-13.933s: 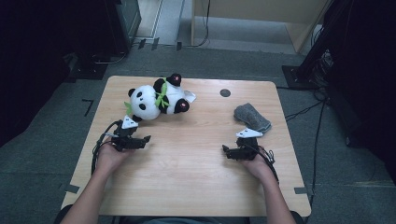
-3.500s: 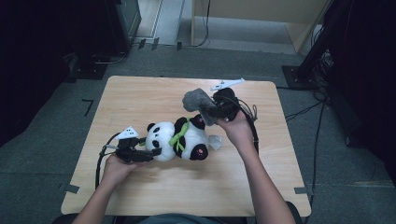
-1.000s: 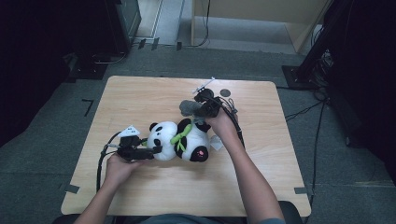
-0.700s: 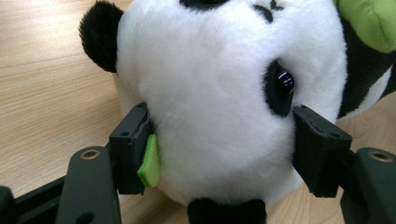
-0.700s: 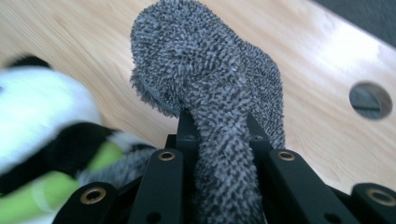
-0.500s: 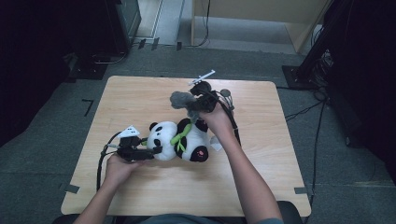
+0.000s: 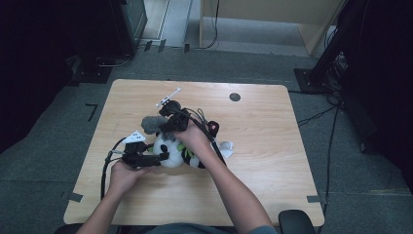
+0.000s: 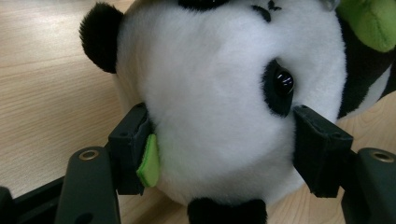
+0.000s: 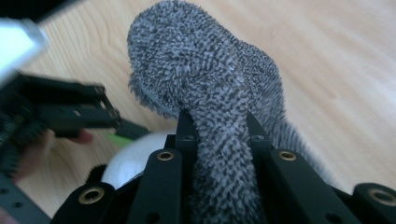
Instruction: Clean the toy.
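Wooden table: plush panda, head clamped between left gripper jaws. Right gripper pinches grey fuzzy sock above it.

left gripper low at the table's near-left, held in the left hand, forearm coming in from the bottom edge; jaws spread wide and pressed on both sides of the panda's head. right gripper reaches across above it, right hand on an outstretched forearm; jaws pinched close on a grey fuzzy sock, held up off the table.
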`<move>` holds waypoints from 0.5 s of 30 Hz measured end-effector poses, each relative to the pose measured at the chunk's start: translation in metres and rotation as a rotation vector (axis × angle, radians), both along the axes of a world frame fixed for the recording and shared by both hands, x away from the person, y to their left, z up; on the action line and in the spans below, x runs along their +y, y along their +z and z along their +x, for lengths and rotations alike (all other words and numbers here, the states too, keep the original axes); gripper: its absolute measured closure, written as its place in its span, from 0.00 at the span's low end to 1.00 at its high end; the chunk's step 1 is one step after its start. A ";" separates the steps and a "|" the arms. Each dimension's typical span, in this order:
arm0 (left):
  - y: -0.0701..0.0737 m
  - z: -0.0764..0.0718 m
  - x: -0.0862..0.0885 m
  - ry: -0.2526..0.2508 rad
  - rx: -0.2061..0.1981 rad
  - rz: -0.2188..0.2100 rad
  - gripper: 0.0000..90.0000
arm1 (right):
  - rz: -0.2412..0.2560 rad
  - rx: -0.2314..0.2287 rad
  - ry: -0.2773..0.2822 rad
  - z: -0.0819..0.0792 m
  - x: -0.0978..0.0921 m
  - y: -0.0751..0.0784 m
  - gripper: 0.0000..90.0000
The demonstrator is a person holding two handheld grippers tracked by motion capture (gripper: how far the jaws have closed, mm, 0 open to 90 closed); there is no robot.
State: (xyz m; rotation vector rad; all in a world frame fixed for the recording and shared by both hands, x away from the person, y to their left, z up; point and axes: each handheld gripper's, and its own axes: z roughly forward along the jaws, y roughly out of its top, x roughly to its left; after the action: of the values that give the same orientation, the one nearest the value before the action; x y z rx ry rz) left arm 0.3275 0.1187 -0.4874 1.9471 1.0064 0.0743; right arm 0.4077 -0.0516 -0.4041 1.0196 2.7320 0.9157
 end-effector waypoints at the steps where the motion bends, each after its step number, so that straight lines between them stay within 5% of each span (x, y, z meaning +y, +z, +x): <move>1: 0.000 0.000 0.000 0.002 0.004 0.000 0.37 | -0.003 -0.010 0.000 0.000 0.000 -0.003 0.83; 8: 0.000 0.001 -0.001 0.007 0.010 -0.001 0.39 | -0.025 -0.026 -0.021 0.003 -0.016 -0.004 0.83; 15: 0.000 0.001 -0.002 0.010 0.011 -0.002 0.40 | -0.043 -0.008 -0.079 0.006 -0.051 -0.008 0.84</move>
State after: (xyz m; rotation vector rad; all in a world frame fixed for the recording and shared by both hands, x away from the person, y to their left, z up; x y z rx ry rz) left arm 0.3284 0.1163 -0.4876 1.9428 1.0234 0.0678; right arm 0.4138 -0.1030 -0.4125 1.1044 2.6715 0.8431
